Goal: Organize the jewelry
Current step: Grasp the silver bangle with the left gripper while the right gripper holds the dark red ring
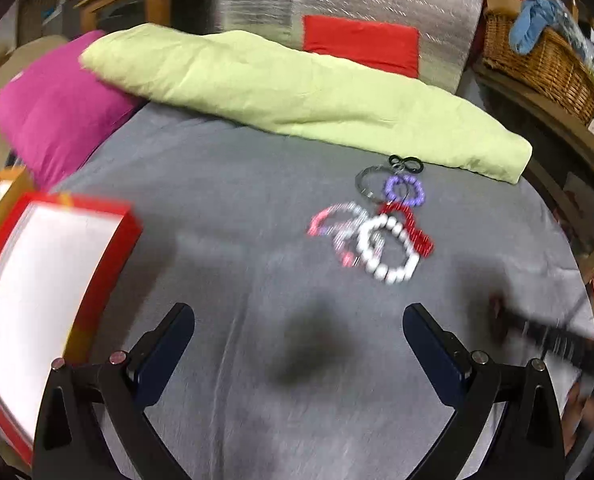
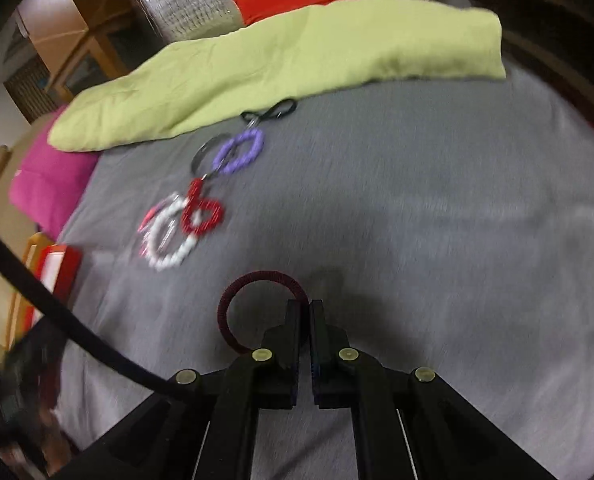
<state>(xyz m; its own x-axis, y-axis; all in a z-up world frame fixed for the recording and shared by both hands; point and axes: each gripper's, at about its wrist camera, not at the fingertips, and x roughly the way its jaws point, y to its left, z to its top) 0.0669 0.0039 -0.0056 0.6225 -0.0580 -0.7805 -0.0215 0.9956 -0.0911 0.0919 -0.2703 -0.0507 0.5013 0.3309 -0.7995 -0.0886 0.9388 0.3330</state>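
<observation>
Several bracelets lie in a cluster on the grey bed sheet [image 1: 225, 184]: a white bead bracelet [image 1: 387, 250], a red bead one [image 1: 409, 226], a purple one [image 1: 404, 190], a pink and white one [image 1: 333, 224], a metal ring [image 1: 367, 182] and a black loop [image 1: 406, 164]. The cluster also shows in the right wrist view, with the white bracelet [image 2: 169, 236], the red one [image 2: 203, 212] and the purple one [image 2: 239, 152]. My left gripper [image 1: 299, 316] is open and empty, short of the cluster. My right gripper [image 2: 306, 308] is shut on a dark maroon bracelet [image 2: 257, 280] above the sheet.
A red box with a white inside [image 1: 45, 280] stands at the left edge of the bed; it also shows in the right wrist view [image 2: 59, 268]. A lime green pillow [image 1: 297, 96] and a pink pillow [image 1: 53, 108] lie behind. A wicker basket [image 1: 545, 64] stands at the right.
</observation>
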